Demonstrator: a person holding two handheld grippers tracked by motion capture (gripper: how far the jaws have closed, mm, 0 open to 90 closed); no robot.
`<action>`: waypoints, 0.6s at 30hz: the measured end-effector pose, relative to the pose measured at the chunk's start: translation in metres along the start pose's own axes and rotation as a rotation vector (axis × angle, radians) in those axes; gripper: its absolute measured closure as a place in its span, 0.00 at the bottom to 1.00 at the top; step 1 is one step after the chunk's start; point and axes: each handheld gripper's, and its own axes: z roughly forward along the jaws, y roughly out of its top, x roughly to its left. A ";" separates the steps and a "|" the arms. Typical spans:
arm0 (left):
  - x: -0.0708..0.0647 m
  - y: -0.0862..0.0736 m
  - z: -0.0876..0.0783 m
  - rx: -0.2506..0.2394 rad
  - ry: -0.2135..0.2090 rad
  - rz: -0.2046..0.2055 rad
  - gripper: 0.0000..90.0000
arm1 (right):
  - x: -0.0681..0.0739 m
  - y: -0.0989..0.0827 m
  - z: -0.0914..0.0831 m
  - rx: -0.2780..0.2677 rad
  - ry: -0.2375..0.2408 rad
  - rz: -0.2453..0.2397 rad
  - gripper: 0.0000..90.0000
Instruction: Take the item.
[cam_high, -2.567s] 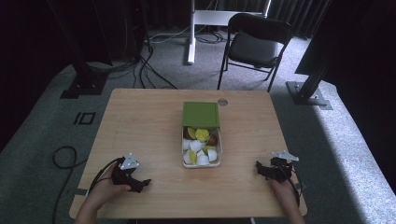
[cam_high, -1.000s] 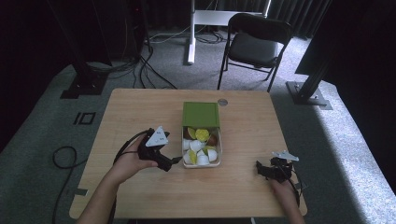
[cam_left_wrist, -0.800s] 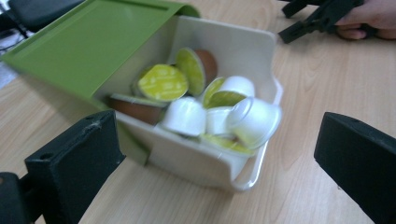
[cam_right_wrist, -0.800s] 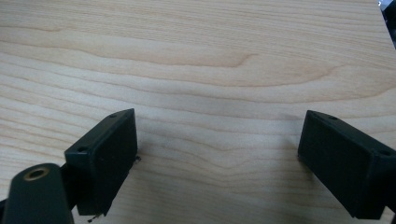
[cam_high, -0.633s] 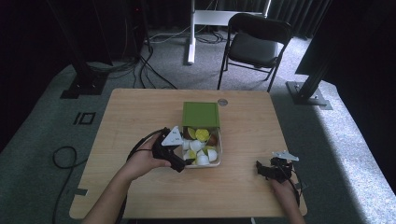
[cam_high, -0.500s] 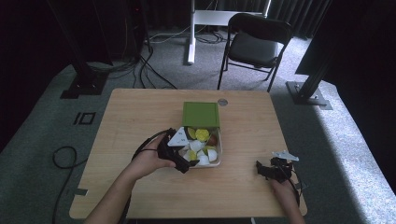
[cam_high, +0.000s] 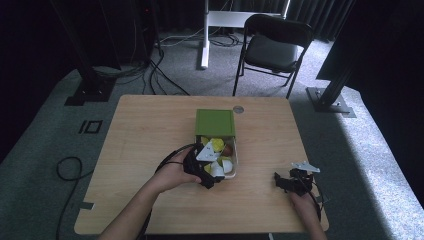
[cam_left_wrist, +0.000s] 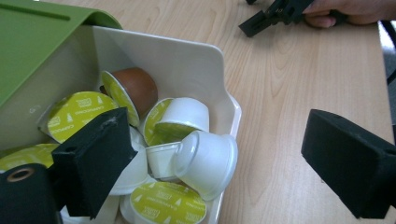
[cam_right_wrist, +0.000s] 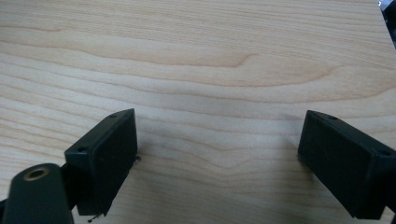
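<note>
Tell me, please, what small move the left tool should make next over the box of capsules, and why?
Probably ease the left tool down and close on the white capsule lying on its side at the white box's near corner. Its jaws have just been closing but press nothing: one is inside the box, the other outside over the table.

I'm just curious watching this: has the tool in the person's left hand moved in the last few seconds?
Yes. The left tool has travelled from the table's near left part rightward and away from the person, to the white box of capsules; its jaws have just been closing slightly.

Dark lab or studio, black curtains (cam_high: 45, 30), floor cables (cam_high: 150, 70), rig stands (cam_high: 332, 92), folding chair (cam_high: 272, 47)
</note>
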 end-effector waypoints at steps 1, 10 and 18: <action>-0.001 0.000 0.002 0.006 -0.007 0.001 0.11 | 0.000 0.000 0.000 0.000 0.000 0.001 0.13; -0.008 -0.004 0.019 0.078 -0.007 -0.005 0.19 | 0.000 0.000 0.000 0.001 0.000 -0.001 0.13; -0.011 -0.004 0.030 0.131 0.028 -0.009 0.26 | 0.000 0.000 0.000 0.000 0.000 0.000 0.13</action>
